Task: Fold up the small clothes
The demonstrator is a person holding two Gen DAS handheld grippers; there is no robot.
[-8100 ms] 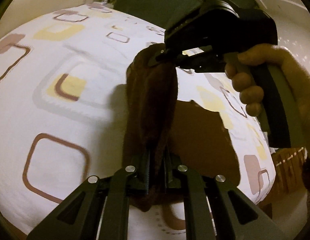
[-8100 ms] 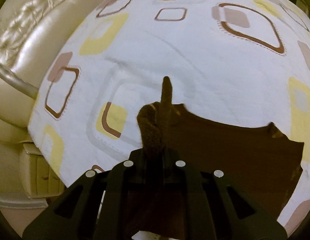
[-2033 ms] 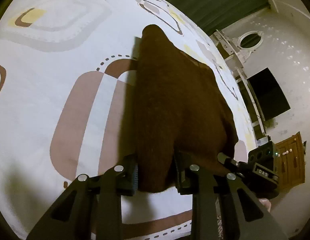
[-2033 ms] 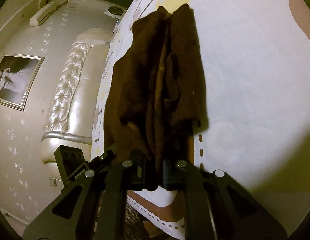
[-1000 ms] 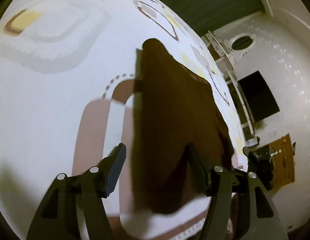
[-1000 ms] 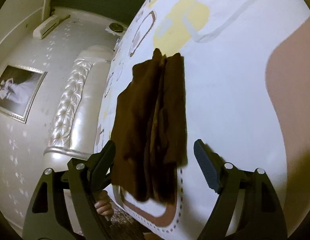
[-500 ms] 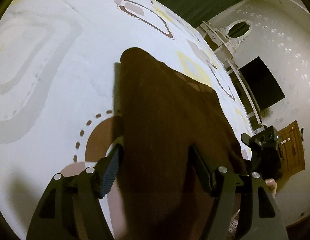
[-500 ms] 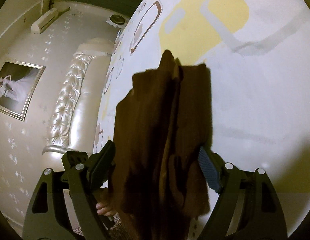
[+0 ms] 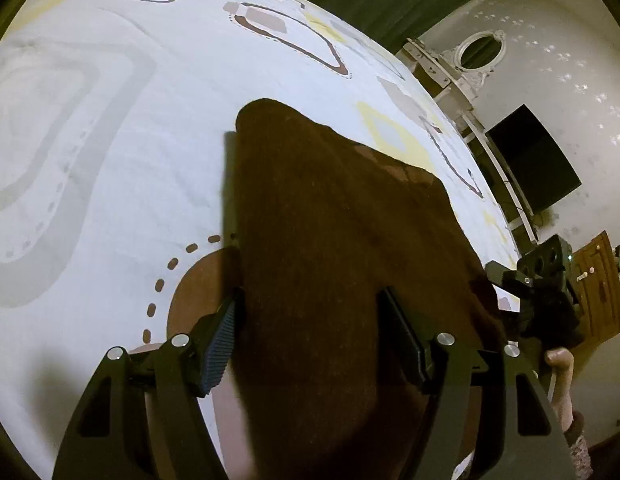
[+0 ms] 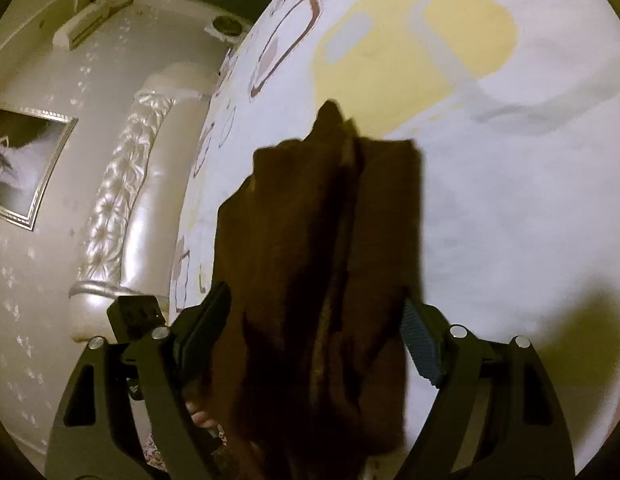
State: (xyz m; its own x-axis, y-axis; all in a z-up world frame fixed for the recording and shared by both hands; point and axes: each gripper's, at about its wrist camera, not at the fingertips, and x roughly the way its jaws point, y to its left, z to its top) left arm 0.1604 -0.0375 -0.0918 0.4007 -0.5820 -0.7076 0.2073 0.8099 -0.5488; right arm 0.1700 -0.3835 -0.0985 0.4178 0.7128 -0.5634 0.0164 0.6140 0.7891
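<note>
Two pairs of tongs are mine here, one in each hand, and both stand spread wide at the near end of the brown garment [image 9: 342, 248]. My left tongs [image 9: 310, 340] straddle one near corner of it: the ribbed left pad [image 9: 218, 344] sits just off the cloth's edge over the bed sheet [image 9: 110, 140], and the other pad lies on top of the cloth, so nothing is pinched. My right tongs [image 10: 314, 344] straddle the other near corner, seen from the opposite side; their jaws have just been closing a little with the garment between them, but the pads [image 10: 422, 344] do not press on it that I can see, so I count them released.

Going outward from the pads, the garment lies on the sheet close to the near edge of the bed, already narrowed into a long strip. From the right view I see several lengthwise layers stacked, with a ridge running down the middle; from the left view the top is smooth and tapers to a rounded far end. Past that end the patterned sheet runs bare to the far edge of the bed. Beyond lie the padded headboard [image 10: 122, 184] on one side and a dark screen [image 9: 534, 168] on the other.

My judgement: the lengthwise folds are done, and what is left is at least one crosswise fold, bringing the near end over to the far end, then a tidy-up.
</note>
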